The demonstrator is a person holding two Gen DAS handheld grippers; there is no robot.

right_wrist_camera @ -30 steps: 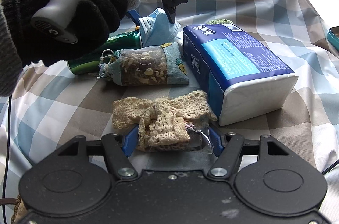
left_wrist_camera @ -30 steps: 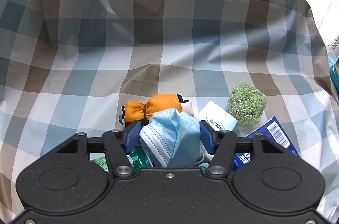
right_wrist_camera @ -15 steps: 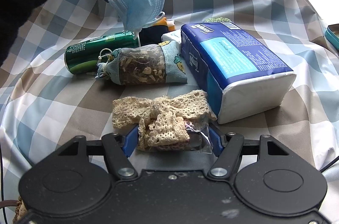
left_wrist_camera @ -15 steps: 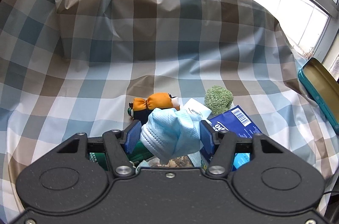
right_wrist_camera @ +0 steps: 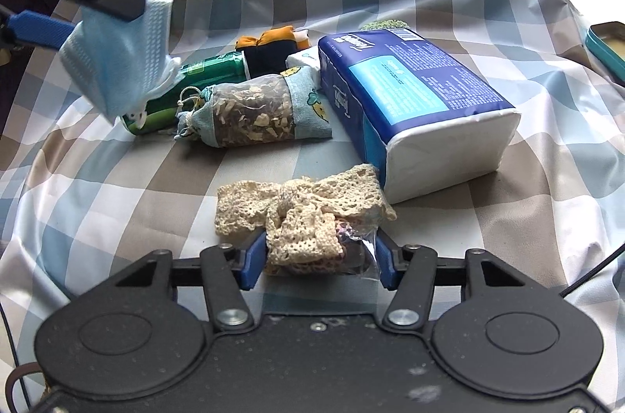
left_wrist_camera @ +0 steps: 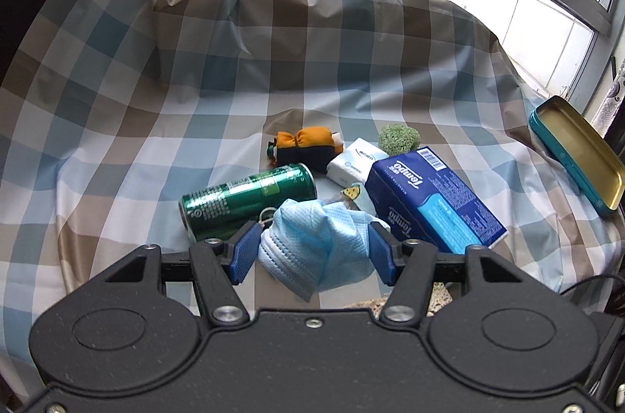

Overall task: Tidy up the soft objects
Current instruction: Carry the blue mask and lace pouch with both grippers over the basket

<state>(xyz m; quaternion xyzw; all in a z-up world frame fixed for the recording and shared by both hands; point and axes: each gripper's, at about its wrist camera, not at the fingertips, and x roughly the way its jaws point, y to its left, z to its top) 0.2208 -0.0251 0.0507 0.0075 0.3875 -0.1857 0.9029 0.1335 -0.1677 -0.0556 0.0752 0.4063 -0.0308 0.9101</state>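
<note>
Between the left gripper's (left_wrist_camera: 312,251) pads: blue face mask (left_wrist_camera: 318,249), clamped, now lifted clear of the green can (left_wrist_camera: 250,198) it sat beside a second ago. Right gripper (right_wrist_camera: 318,258) closing on lace bundle (right_wrist_camera: 300,217), which lies on the checked cloth (right_wrist_camera: 117,210). Both soft items nearly ready for sorting.

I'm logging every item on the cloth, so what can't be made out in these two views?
- Sachet pouch: in the left wrist view the held face mask covers nearly all of it.
- Green pom-pom: in the right wrist view only its top shows behind the tissue pack.
- Teal tin: cut off by the right edge there.
- Dark item in the plastic under the lace bow: unidentifiable.
</note>
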